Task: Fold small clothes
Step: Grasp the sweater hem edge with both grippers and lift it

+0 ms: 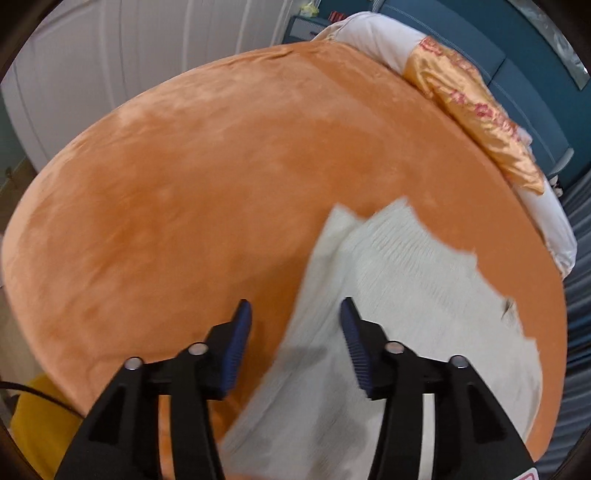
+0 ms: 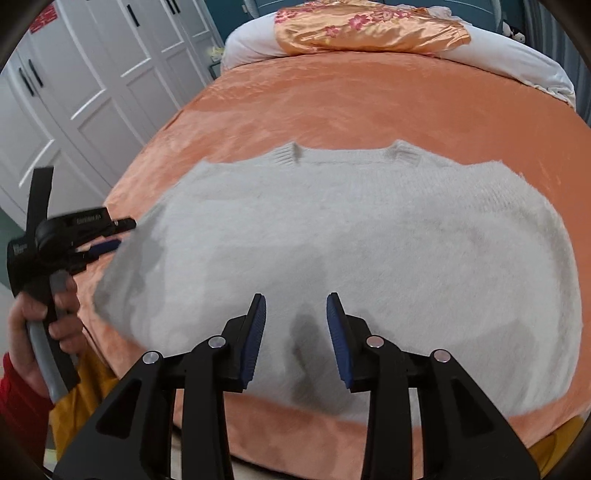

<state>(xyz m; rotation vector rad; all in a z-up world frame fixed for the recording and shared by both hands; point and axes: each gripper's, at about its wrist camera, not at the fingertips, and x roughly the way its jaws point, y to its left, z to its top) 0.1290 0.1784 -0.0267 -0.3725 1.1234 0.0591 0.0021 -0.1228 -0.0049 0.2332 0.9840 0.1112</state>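
Observation:
A fuzzy white sweater (image 2: pixel 354 236) lies spread flat on the orange blanket (image 2: pixel 369 110) of a bed, neckline away from me. In the left wrist view the sweater (image 1: pixel 388 295) fills the lower right. My left gripper (image 1: pixel 295 310) is open and empty, its jaws standing over the sweater's left edge; it also shows in the right wrist view (image 2: pixel 114 232) at the sweater's left side. My right gripper (image 2: pixel 295 302) is open and empty, just above the sweater's near hem.
White pillows (image 2: pixel 517 62) with an orange floral satin cover (image 2: pixel 369 29) lie at the head of the bed. White wardrobe doors (image 2: pixel 92 81) stand to the left. Yellow fabric (image 1: pixel 40 421) hangs below the bed's near edge.

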